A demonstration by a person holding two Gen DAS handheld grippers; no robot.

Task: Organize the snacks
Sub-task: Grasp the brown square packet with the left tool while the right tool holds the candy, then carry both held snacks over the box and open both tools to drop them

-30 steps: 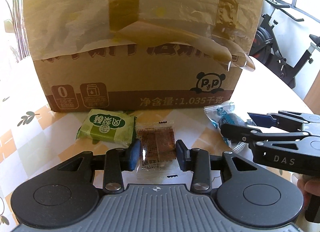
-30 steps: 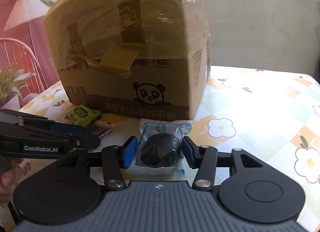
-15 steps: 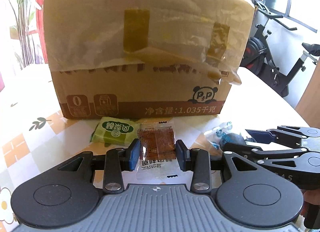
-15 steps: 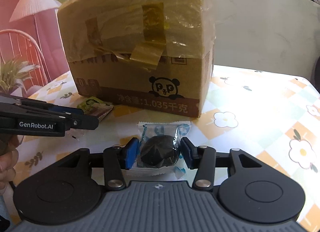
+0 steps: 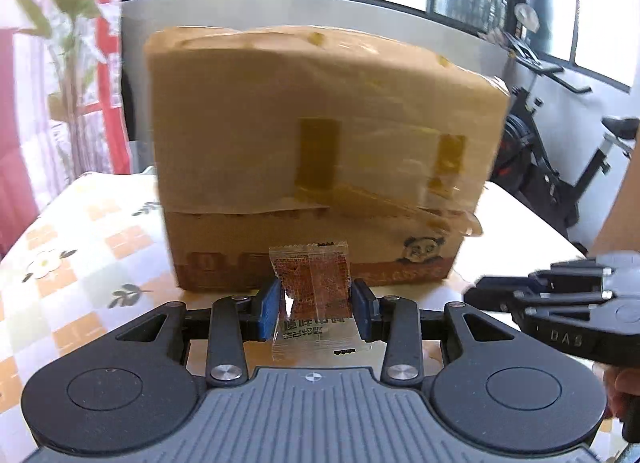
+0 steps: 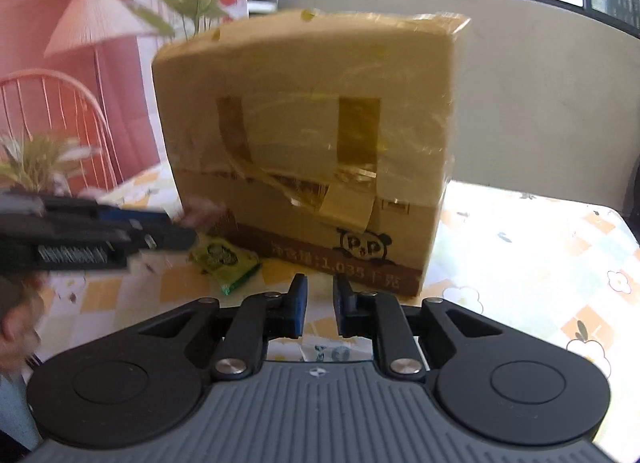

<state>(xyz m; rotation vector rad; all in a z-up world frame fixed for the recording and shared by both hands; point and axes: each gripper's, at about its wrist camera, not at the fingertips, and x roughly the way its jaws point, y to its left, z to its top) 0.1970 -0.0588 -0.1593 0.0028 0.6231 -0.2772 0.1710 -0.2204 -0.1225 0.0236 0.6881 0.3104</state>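
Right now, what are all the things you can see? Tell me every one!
cardboard box: one, brown with yellowish tape, standing on the table
brown snack packet: one, clear wrapper, held up in front of the box
green snack packet: one, lying on the table by the box
blue-and-white wrapper: one scrap showing, below the right gripper's fingers
table: one, flowered checked cloth
exercise bike: one, black, behind the table
floor lamp: one, pale shade, by the red wall
chair: one, curved back
left gripper: black, blue pads, shut on the brown snack packet
right gripper: black, blue pads nearly together; its grip is unclear
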